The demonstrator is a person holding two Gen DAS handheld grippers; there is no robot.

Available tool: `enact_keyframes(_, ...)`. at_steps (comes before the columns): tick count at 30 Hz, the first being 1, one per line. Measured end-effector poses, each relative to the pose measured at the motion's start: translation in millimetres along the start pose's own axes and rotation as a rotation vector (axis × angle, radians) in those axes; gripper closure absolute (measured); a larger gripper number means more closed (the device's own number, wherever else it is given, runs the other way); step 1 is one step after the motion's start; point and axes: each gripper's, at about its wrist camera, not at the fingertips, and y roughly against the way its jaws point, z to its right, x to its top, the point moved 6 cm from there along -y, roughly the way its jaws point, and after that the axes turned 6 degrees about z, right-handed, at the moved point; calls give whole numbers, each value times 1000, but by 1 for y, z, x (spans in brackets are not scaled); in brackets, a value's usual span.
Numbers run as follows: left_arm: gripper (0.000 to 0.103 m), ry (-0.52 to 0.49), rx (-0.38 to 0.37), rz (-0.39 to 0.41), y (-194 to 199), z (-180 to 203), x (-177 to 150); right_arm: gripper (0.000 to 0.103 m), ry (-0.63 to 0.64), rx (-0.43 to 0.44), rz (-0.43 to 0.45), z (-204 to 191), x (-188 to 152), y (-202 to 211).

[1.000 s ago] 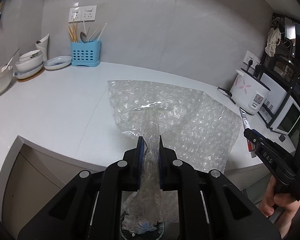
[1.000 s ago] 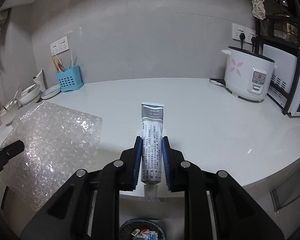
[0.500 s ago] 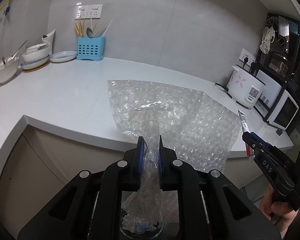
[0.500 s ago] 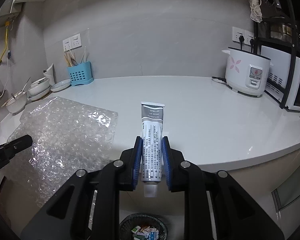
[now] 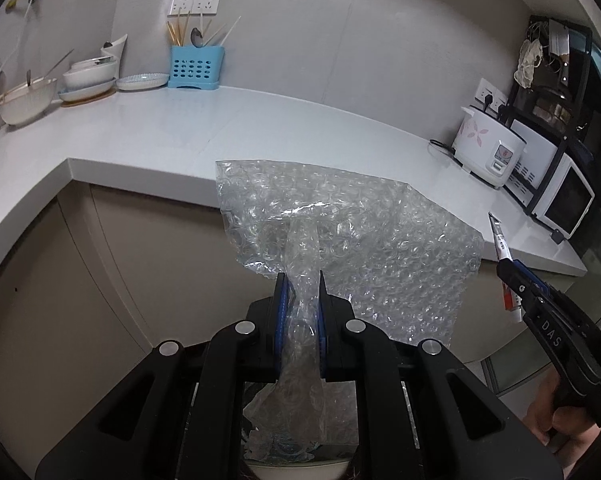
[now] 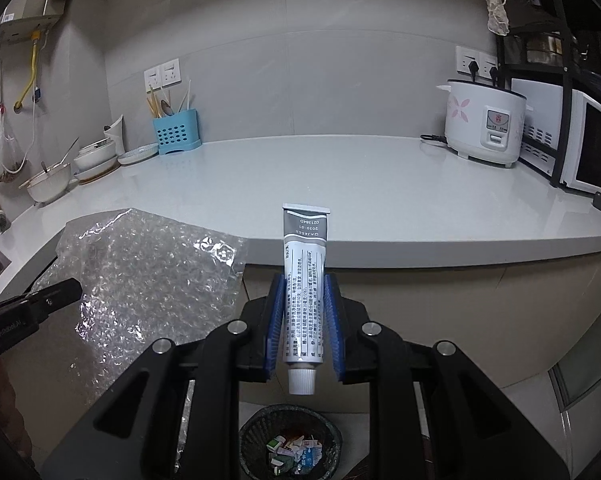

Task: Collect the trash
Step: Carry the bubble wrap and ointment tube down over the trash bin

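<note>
Below the counter edge (image 5: 140,184), in the left wrist view, the left gripper (image 5: 299,308) is seen clamped tight on a bunched neck of bubble wrap (image 5: 340,232), with the rest of the sheet fanning out ahead of the blue pads (image 5: 279,312). A second ago the sheet was framed against the counter top; now the counter has risen in the picture and cabinet fronts fill the space behind the wrap, so the gripper has been lowered and drawn off the counter. At the right edge of this view, beyond the counter's end, the right gripper (image 5: 508,276) is visible in a hand (image 5: 556,424).

Just below the counter edge (image 6: 460,248), in the right wrist view, the right gripper (image 6: 303,316) is closed narrowly on a toothpaste tube (image 6: 304,276), held cap down. Directly beneath the cap, on the floor under the counter, a dark mesh bin (image 6: 290,436) with scraps inside has come into fuller view than before. The bubble wrap (image 6: 148,272) hangs to the left of the tube.

Both pieces of trash are judged to be off the counter and nearly over the bin; release is what remains.
</note>
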Motion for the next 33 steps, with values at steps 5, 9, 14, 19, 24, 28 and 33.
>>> enact_keyframes(5, 92, -5, 19, -32, -2, -4, -39, 84, 7, 13, -20, -3, -29, 6)
enact_keyframes(9, 92, 11, 15, -75, -11, -10, -72, 84, 32, 8, -31, -10, -56, 5)
enact_keyframes(14, 92, 0, 11, -102, -26, -16, -111, 84, 31, 27, -94, -17, -97, -11)
enact_keyframes(19, 92, 8, 22, -139, -53, -23, -141, 84, 25, 32, -145, -22, -134, -32)
enact_keyframes(24, 92, 16, 38, -159, -83, -30, -166, 84, 26, 33, -218, -29, -178, -61)
enact_keyframes(28, 92, 31, 52, -182, -111, -38, -188, 84, 11, 29, -280, -31, -212, -85)
enact_keyframes(33, 92, 45, 58, -220, -141, -46, -216, 84, 7, 21, -334, -29, -246, -110)
